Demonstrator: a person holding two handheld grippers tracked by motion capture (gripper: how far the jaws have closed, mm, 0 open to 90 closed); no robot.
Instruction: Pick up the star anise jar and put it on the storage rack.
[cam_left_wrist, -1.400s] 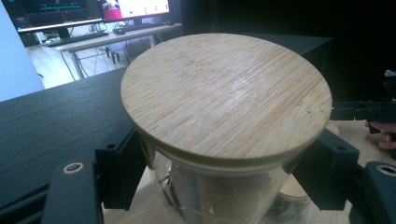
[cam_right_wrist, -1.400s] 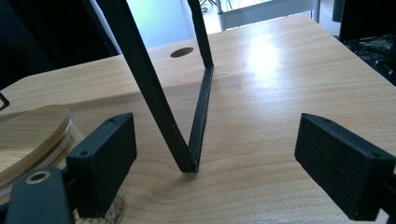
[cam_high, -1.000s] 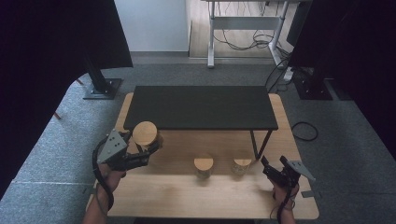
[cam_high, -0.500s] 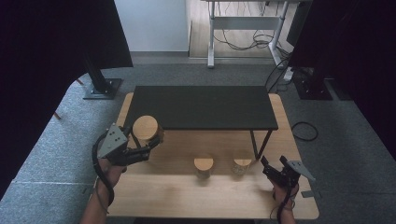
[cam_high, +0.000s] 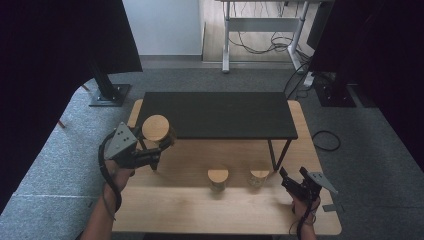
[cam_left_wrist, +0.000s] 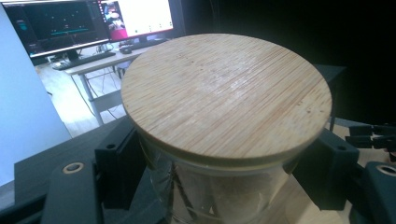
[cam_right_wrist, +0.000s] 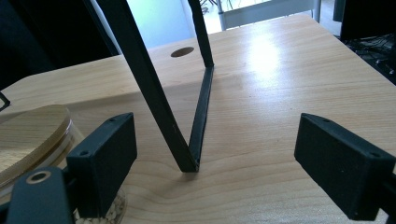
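My left gripper (cam_high: 161, 144) is shut on a glass jar with a round bamboo lid (cam_high: 156, 128), held in the air above the left part of the wooden table (cam_high: 200, 207), by the front left corner of the black shelf (cam_high: 215, 114). In the left gripper view the jar's lid (cam_left_wrist: 224, 98) is close up, and the left gripper (cam_left_wrist: 224, 184) presses both pads on the glass under it. My right gripper (cam_high: 292, 175) stands open near the table's front right, with nothing between its fingers. In its own view the right gripper (cam_right_wrist: 224, 158) has a jar (cam_right_wrist: 28, 133) just left of its left pad.
Two smaller lidded jars (cam_high: 218, 178) (cam_high: 259, 177) stand on the table in front of the shelf. The shelf's V-shaped black leg (cam_right_wrist: 198, 116) meets the tabletop straight ahead of the right gripper. A desk with monitors (cam_left_wrist: 88, 23) stands beyond the table.
My left gripper has lifted the jar and carried it a little toward the black shelf. The right gripper has stayed where it was.
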